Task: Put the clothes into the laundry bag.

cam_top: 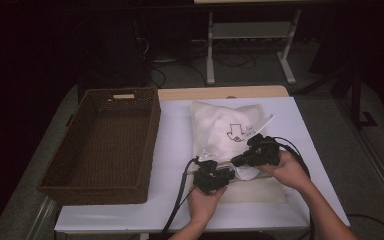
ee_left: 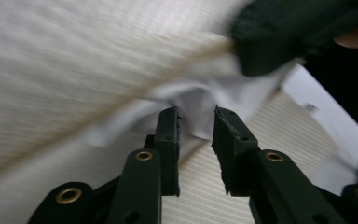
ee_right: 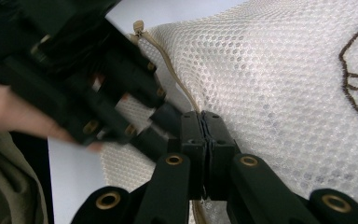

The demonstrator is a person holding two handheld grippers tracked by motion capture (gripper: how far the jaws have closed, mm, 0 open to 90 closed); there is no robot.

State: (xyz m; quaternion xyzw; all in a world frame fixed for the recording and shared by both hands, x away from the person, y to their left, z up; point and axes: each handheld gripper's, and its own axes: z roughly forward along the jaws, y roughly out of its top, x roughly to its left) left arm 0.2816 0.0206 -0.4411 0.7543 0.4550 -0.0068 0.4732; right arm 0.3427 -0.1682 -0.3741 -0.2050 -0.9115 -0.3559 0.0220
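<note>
White mesh laundry bag (cam_top: 225, 132) lying flat at table (cam_top: 175, 150) centre, about 3 o'clock of the wicker basket (cam_top: 105, 145), printed logo (cam_top: 236, 132) facing up. Near edge of bag at 6 o'clock, both grippers working there. Right gripper (ee_right: 206, 116) clenched tight on the bag's beige zipper seam (ee_right: 168, 65), jaws pressed together with the seam running into them; mesh (ee_right: 279, 84) spreading toward 2 o'clock in the right gripper view. Left gripper (ee_left: 196, 116) just beside it, at 8 o'clock of the right one in the high view, jaws parted with a visible gap, white fabric fold (ee_left: 200, 95) lying at the tips, not pinched. Left view blurred. Left hand (cam_top: 205, 202) and right hand (cam_top: 290, 170) entering from 6 o'clock. Cables trailing off table's near edge.
</note>
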